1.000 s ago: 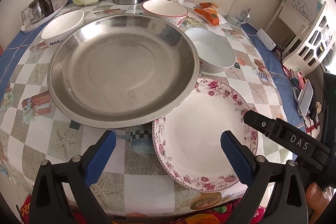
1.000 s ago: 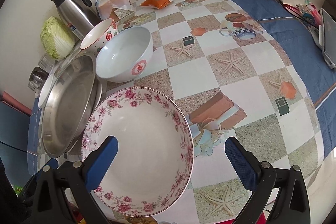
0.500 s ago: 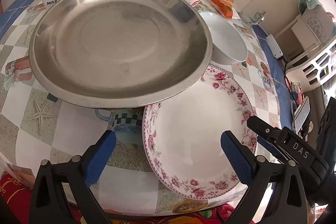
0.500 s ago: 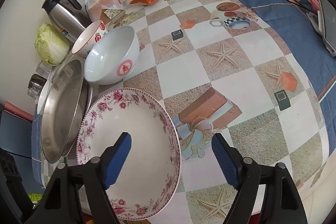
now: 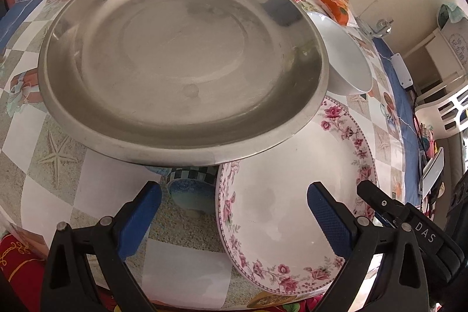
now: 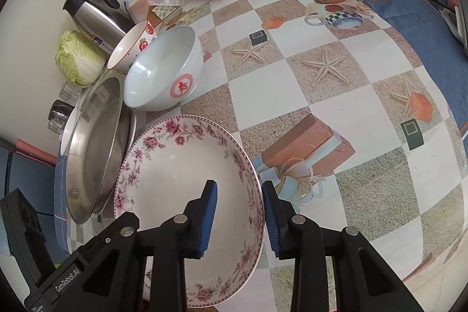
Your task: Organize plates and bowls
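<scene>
Right gripper (image 6: 239,212) fingers closing astride floral plate (image 6: 175,180) rim, contact unclear; left gripper (image 5: 234,218) spread.

The right gripper (image 6: 239,208) points steeply down, and its jaws have just been closing. They now stand narrow, one blue pad on each side of the floral plate's (image 6: 175,189) rim; whether the pads already press it cannot be told for sure. The left gripper (image 5: 232,220) also tilts steeply down, its blue fingers (image 5: 140,220) spread wide with nothing gripped between them.
</scene>
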